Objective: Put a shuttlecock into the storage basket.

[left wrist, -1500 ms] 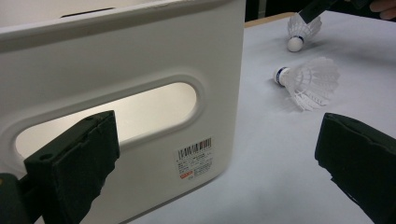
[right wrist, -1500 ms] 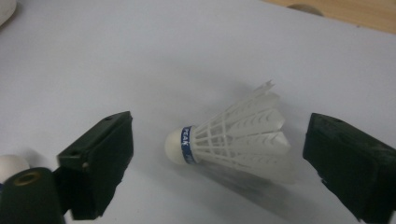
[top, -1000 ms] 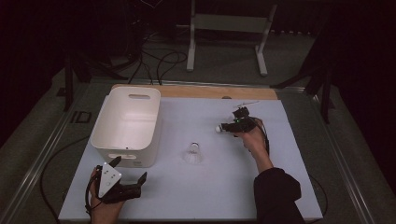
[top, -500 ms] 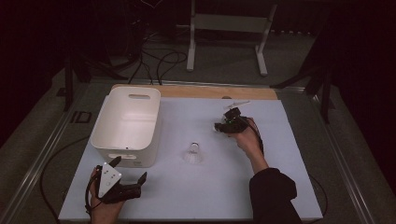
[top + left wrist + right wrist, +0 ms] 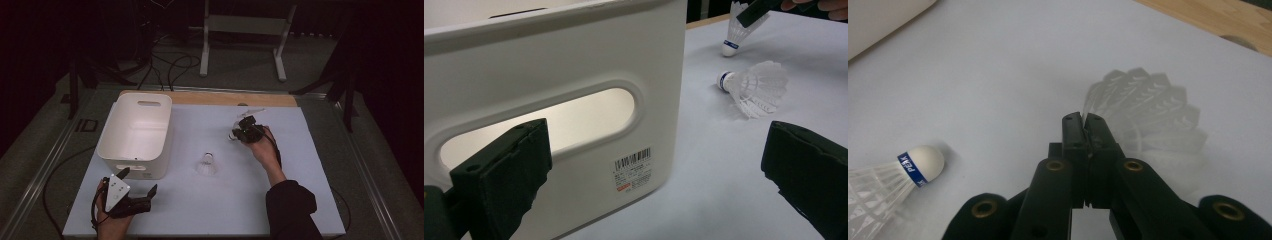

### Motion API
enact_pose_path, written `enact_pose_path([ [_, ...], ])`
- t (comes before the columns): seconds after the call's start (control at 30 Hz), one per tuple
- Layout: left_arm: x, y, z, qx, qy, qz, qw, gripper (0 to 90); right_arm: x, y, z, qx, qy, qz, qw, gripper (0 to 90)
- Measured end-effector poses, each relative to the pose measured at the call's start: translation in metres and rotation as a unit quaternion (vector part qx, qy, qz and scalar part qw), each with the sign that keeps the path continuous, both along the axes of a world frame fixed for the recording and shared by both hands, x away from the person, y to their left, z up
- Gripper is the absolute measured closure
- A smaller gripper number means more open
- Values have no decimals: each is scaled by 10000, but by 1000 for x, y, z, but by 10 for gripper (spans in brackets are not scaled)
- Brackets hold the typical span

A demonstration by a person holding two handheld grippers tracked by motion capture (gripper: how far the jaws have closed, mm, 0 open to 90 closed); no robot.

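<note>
Right of the white bin [image 5: 135, 131], right tongs [image 5: 239, 131] clenched on a shuttlecock [image 5: 1148, 107] by its skirt; second shuttlecock [image 5: 206, 164] lies on the surface [image 5: 210, 205] nearer the bin; left tongs [image 5: 135, 190] released by the bin's near end

Held shuttlecock [image 5: 1148, 112]: cork end hiding behind right gripper [image 5: 1087, 122] jaws in right gripper view, only feather skirt showing. High view: same shuttlecock [image 5: 248, 114] too small to resolve, blending into gripper and hand [image 5: 262, 147].

Second shuttlecock [image 5: 883, 185]: skirt running off left and bottom edges of right gripper view.

Left gripper view: white bin [image 5: 574, 90] getting cropped at top and left edges, interior mostly out of sight; barcode label [image 5: 633, 167] text too small to read. Left gripper [image 5: 656, 180] jaws getting cut by bottom corners.
</note>
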State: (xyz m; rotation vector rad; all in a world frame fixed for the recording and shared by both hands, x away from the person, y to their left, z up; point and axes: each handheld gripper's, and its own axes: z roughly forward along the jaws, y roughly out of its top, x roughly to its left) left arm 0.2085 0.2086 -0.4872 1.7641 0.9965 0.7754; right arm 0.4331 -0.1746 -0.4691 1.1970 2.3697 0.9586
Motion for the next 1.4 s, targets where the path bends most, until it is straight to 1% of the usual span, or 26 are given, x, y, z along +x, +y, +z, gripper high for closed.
enact_pose_path([
  [0.3,0,0,0,-5,-8,3,10000,5,-5,4,6,-32,-149,67,9999,892],
  [0.37,0,0,0,-5,-6,4,10000,4,-6,5,7,-28,-138,75,9999,892],
  [0.8,0,0,0,-3,-10,0,10000,5,-12,9,13,-84,-242,135,9996,892],
  [1.07,0,0,0,-6,-14,4,10000,5,-15,10,15,-92,-291,116,9995,892],
  [1.4,0,0,0,-4,-13,9,10000,5,-21,14,19,-106,-368,193,9991,892],
])
